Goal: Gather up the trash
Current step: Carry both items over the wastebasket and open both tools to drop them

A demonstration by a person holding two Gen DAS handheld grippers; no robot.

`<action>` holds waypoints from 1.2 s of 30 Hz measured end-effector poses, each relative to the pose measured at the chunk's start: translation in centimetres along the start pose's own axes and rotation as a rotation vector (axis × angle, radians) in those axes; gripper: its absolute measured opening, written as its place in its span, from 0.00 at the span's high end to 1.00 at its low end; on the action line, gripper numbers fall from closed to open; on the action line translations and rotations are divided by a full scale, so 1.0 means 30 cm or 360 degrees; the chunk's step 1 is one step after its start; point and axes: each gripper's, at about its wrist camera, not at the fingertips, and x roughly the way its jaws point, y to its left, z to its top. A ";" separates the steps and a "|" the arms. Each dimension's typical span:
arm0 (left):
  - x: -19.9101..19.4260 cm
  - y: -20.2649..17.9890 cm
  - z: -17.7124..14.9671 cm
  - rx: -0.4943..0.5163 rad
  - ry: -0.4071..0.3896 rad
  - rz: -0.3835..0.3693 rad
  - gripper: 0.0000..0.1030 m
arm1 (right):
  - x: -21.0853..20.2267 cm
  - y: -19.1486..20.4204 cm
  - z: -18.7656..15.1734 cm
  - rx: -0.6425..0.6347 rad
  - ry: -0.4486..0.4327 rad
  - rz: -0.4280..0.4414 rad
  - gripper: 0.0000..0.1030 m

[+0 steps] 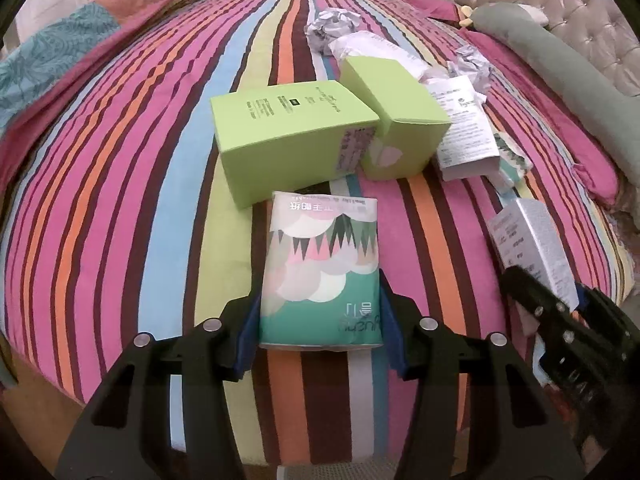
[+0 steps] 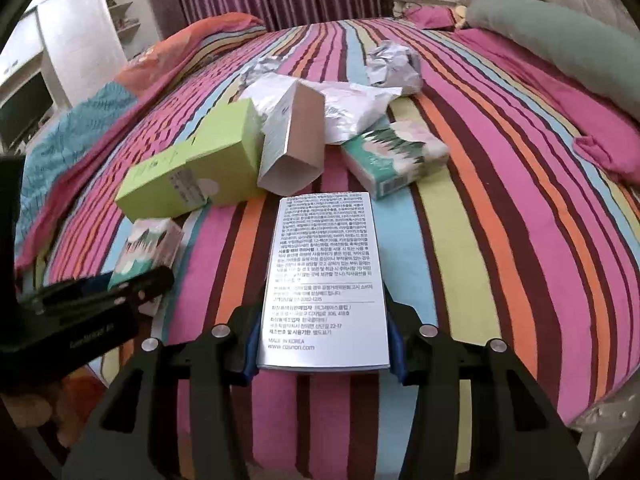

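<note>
Trash litters striped bed (image 1: 120, 184): left gripper (image 1: 320, 320) jaws pinch tissue pack (image 1: 320, 264), right gripper (image 2: 322, 340) jaws pinch silver carton (image 2: 324, 280). Green boxes (image 1: 280, 132), crumpled paper (image 1: 332, 26), second tissue pack (image 2: 396, 152) remain uncollected; no bin visible.

Both views are evenly and softly lit, fairly bright, with a warm pinkish cast and saturated colours. Shadows are faint: a thin dark edge under the green boxes (image 1: 296, 136) on the striped bedspread (image 1: 120, 200). Fisheye distortion bows the stripes outward and leaves black corners around each frame. The printed box (image 2: 324, 280) at lower centre of the right view reads sharply; the far top edge looks softer and slightly washed out.
</note>
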 end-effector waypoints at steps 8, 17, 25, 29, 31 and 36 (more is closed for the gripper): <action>-0.073 0.004 -0.057 0.0032 -0.0015 -0.0036 0.51 | -0.089 -0.015 -0.021 0.0069 -0.0002 0.0054 0.55; -0.193 0.010 -0.185 0.0108 -0.0035 -0.0115 0.51 | -0.227 -0.010 -0.127 0.0077 0.0046 0.0150 0.55; -0.234 0.003 -0.391 0.0200 0.0083 -0.0195 0.51 | -0.280 0.020 -0.274 0.0043 0.0165 0.0140 0.55; -0.202 -0.001 -0.474 0.0205 0.0190 -0.0201 0.51 | -0.260 0.027 -0.364 0.0085 0.0259 0.0154 0.55; -0.181 -0.005 -0.508 0.0198 0.0240 -0.0218 0.51 | -0.242 0.030 -0.409 0.0107 0.0315 0.0148 0.55; -0.117 -0.024 -0.595 0.0205 0.0374 -0.0243 0.51 | -0.158 -0.016 -0.501 0.0271 0.0515 0.0188 0.55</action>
